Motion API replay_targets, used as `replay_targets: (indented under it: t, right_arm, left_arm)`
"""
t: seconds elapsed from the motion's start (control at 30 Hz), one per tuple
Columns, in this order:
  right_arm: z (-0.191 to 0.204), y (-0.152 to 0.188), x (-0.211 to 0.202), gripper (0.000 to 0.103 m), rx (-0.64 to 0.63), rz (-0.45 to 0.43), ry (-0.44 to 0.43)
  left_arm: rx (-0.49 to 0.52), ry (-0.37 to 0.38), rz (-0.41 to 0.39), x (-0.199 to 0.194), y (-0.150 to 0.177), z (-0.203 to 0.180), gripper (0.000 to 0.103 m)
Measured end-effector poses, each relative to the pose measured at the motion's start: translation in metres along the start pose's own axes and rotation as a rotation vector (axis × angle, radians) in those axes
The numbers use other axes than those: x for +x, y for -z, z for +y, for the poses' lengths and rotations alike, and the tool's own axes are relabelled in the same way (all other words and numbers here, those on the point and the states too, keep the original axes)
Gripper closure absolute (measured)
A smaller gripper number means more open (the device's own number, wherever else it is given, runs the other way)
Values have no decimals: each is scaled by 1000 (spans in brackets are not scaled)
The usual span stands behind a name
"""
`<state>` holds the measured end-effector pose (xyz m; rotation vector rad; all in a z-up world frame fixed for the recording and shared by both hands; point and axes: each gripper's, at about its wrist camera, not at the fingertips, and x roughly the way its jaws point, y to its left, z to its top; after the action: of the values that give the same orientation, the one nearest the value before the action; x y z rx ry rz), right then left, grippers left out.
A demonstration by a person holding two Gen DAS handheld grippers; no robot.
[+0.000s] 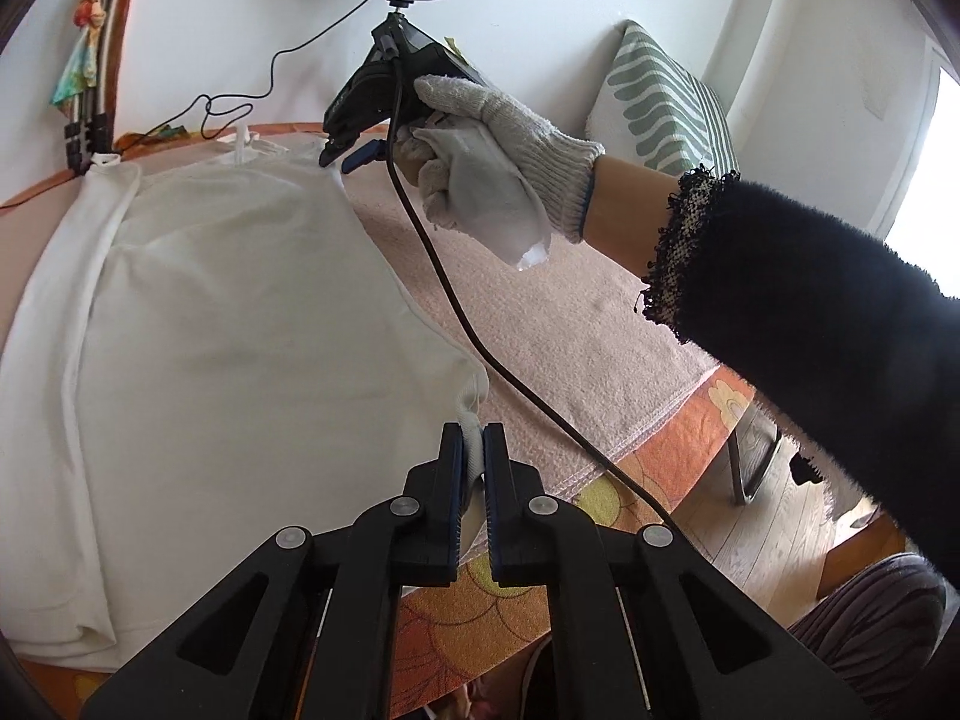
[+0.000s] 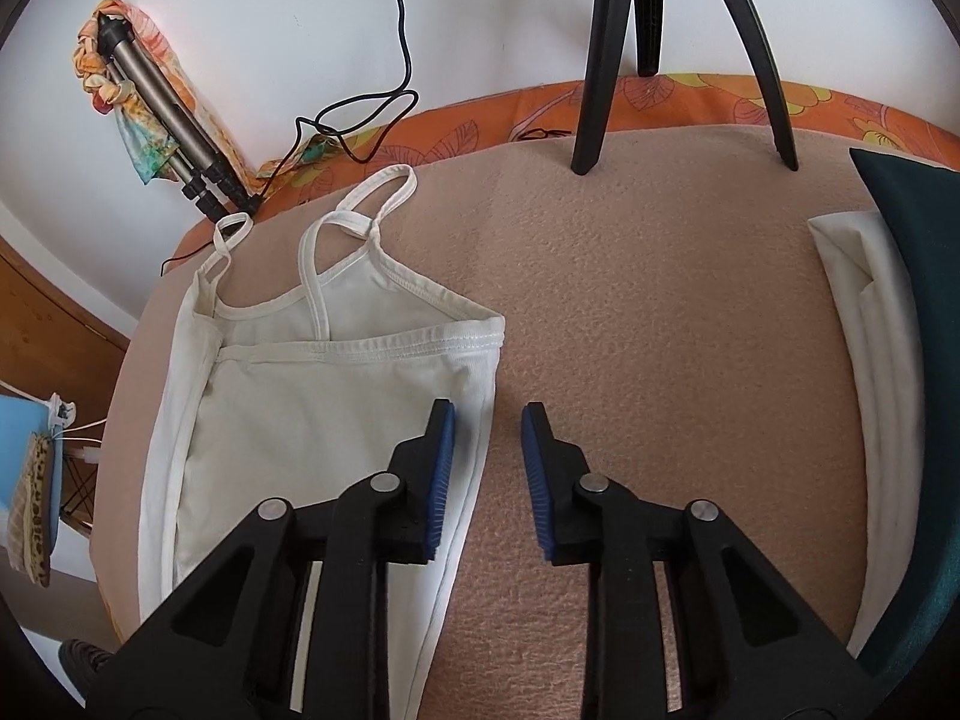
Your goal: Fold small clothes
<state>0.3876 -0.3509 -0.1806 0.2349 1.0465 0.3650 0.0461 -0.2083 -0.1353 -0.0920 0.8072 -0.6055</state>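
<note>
A white camisole top [image 1: 228, 312] lies flat on the pink towel [image 1: 540, 324], its left side folded over. My left gripper [image 1: 473, 444] is shut on the top's near right hem corner. In the right wrist view the top [image 2: 312, 420] shows with thin straps toward the wall. My right gripper [image 2: 487, 414] is open above the top's right edge near the armpit; its left finger [image 2: 441, 450] is over the cloth and its right finger over the towel. The right gripper [image 1: 354, 156] also shows in the left wrist view, held by a gloved hand.
A ring-light stand's legs [image 2: 591, 90] rest on the towel at the back. Folded white and dark green cloth [image 2: 882, 324] lies at the right. A folded tripod [image 2: 162, 138] leans on the wall at the left. A black cable [image 1: 480, 348] crosses the towel.
</note>
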Motion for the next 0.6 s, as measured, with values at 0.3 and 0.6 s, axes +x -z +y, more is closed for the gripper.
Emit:
replay_targets:
  t: [0.3, 0.6]
  right_arm:
    - [25, -8, -6, 99, -16, -14, 97]
    - [104, -23, -28, 99, -163, -41, 203]
  left_arm:
    - [-76, -1, -32, -15, 7, 14, 98]
    - [-156, -32, -78, -43, 16, 39, 98]
